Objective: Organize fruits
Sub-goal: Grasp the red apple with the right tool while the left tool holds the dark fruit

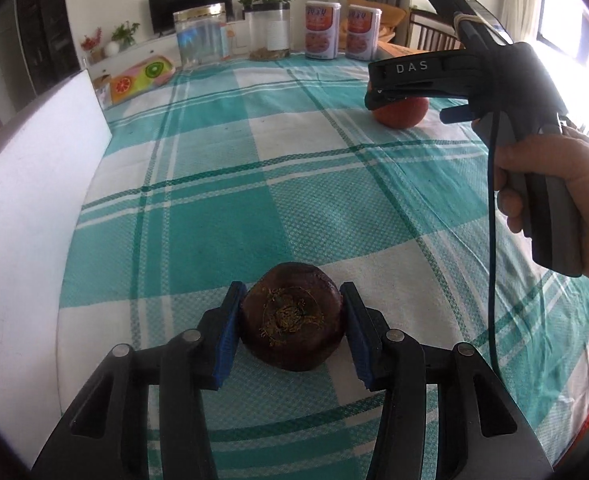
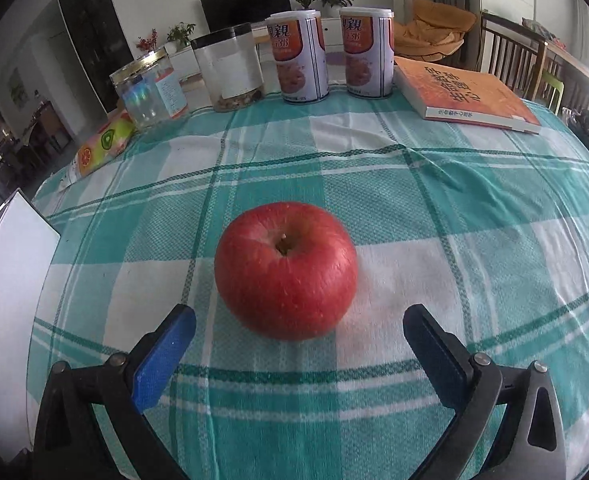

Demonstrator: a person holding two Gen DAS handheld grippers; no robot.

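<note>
A dark brown-purple round fruit, like a mangosteen, lies on the green checked tablecloth between the blue pads of my left gripper, which close on both its sides. A red apple sits on the cloth just ahead of my right gripper, whose fingers are wide open and apart from it. In the left wrist view the right gripper hovers over the same apple at the far right.
A white board stands along the left table edge. At the back stand two printed cans, a dark-lidded jar and a gold-lidded jar. An orange book lies back right, a fruit-print packet back left.
</note>
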